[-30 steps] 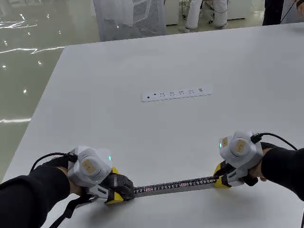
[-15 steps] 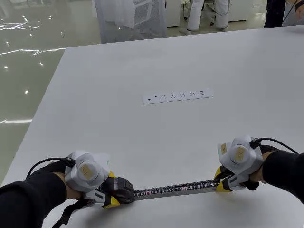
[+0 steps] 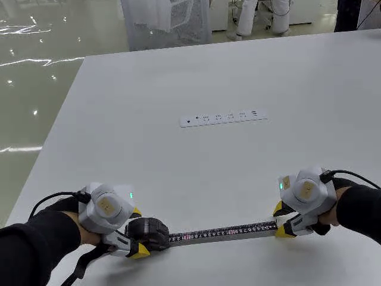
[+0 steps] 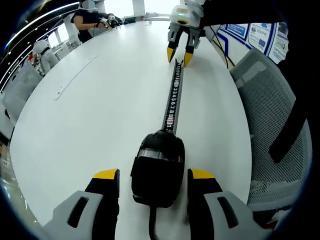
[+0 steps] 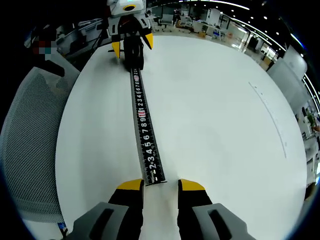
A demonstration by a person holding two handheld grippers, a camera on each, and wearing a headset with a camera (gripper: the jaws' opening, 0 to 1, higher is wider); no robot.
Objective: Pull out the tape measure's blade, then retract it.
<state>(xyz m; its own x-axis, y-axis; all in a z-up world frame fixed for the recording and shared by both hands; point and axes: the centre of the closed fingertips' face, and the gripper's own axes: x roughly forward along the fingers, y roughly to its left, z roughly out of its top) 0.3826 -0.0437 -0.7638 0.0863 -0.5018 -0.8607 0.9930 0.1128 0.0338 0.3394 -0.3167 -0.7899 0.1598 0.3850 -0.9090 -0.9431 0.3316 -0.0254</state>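
The black tape measure case (image 4: 158, 167) lies on the white table between the yellow-tipped jaws of my left gripper (image 4: 152, 176), with a thin gap on each side; this gripper is open. In the head view the case (image 3: 148, 231) sits just ahead of the left gripper (image 3: 138, 232). The dark blade (image 3: 223, 232) lies flat on the table and runs right to my right gripper (image 3: 280, 221). In the right gripper view the blade's end (image 5: 154, 177) rests just ahead of the right gripper (image 5: 161, 184), whose jaws stand apart and open. The blade (image 4: 173, 97) runs away to the far gripper.
A white power strip (image 3: 223, 118) lies flat near the table's middle. A grey mesh chair (image 4: 272, 125) stands beside the near table edge. People stand beyond the far edge of the table (image 3: 178, 77).
Both grippers' jaws have spread a little. The right gripper has shifted slightly right, and the blade's end with it. The case has stayed in place.
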